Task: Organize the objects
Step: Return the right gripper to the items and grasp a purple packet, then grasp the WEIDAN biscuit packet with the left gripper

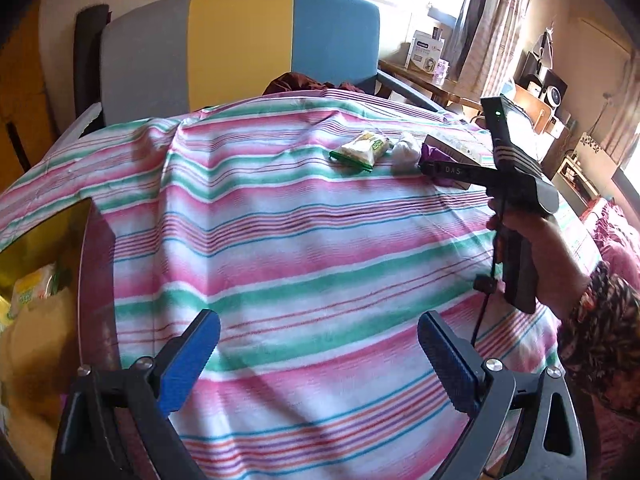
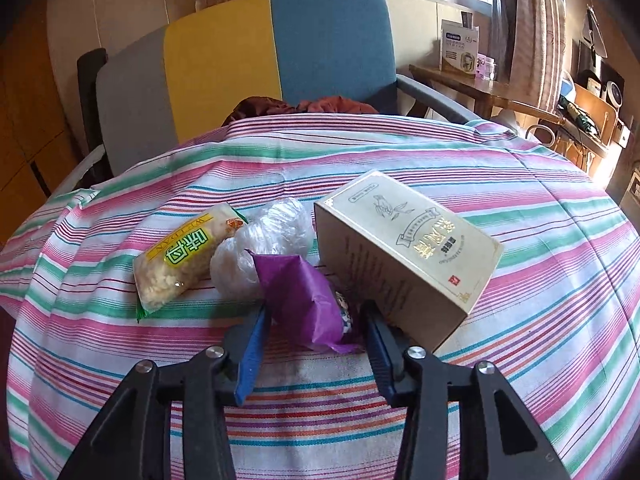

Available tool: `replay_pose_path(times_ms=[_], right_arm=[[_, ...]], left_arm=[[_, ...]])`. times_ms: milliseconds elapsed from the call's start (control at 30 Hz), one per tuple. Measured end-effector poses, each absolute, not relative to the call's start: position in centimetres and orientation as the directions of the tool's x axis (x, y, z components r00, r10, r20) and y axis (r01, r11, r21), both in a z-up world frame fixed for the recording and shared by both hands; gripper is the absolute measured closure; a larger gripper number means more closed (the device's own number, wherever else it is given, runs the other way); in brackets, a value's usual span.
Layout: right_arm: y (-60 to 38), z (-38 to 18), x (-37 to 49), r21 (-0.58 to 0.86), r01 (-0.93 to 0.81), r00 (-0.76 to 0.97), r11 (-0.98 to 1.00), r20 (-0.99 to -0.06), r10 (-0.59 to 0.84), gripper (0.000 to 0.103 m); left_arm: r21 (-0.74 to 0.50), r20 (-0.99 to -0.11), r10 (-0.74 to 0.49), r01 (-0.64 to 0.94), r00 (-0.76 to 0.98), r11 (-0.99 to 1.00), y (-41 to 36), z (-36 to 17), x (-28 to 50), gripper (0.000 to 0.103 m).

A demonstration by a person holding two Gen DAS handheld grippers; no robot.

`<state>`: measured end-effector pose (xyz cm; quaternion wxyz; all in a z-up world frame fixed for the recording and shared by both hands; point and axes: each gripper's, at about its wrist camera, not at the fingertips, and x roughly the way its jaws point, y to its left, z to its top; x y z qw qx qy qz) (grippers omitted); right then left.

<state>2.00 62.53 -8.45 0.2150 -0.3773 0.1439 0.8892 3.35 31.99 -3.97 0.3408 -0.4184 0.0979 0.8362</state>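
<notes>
On the striped cloth lie a purple packet (image 2: 304,304), a clear plastic bag of white stuff (image 2: 264,248), a green-and-yellow snack packet (image 2: 180,256) and a beige box (image 2: 408,248). My right gripper (image 2: 316,312) has its blue fingers on either side of the purple packet; whether they press it I cannot tell. It also shows in the left wrist view (image 1: 430,168), by the same objects (image 1: 360,150). My left gripper (image 1: 320,328) is open and empty above bare cloth.
A yellow container (image 1: 36,312) with a snack packet stands at the table's left edge. A grey, yellow and blue chair (image 2: 256,64) stands behind the table. A wooden side table (image 2: 472,84) with a carton is at the back right.
</notes>
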Motion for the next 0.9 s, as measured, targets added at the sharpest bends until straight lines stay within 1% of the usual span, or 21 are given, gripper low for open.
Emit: replay_pose_path(times_ms=[133,233,433,633,700,767,900], right_arm=[[62.3,-8.4,4.0,0.147,-0.512,-0.629,-0.846,-0.735,0.253,0.057],[61.2,-8.3,5.8,0.142,-0.514,-0.631,-0.846,-0.731,0.261,0.057],[60.0,-8.1,8.5,0.144,-0.547,-0.638,-0.824,-0.71,0.299,0.063],[60.4,-9.0,8.4,0.16,-0.554,-0.634,-0.817,-0.716,0.29,0.064],[60.5,-9.1,8.5,0.164,-0.56,-0.635,-0.812,-0.715,0.293,0.065],[60.4,-9.1,8.7,0.159,-0.566,-0.636,-0.809,-0.708,0.306,0.065],[60.2,-9.2,8.8,0.143,-0.575,-0.635,-0.806,-0.699,0.329,0.065]], left_arm=[[-0.121,-0.764,0.486,-0.646,-0.424,-0.754,33.9,-4.0,1.4,0.003],[-0.123,-0.765,0.482,-0.639,-0.426,-0.759,35.7,-4.3,-0.7,0.003],[-0.029,-0.735,0.475,-0.678,-0.483,-0.734,41.9,-4.5,-4.6,0.002],[0.059,-0.706,0.482,-0.721,-0.519,-0.69,48.3,-4.3,-7.2,0.002],[0.068,-0.705,0.487,-0.732,-0.516,-0.678,50.1,-4.6,-8.0,0.002],[0.105,-0.708,0.46,-0.724,-0.536,-0.682,51.7,-5.2,-8.8,0.002],[0.098,-0.715,0.462,-0.731,-0.524,-0.676,53.6,-6.5,-9.9,0.003]])
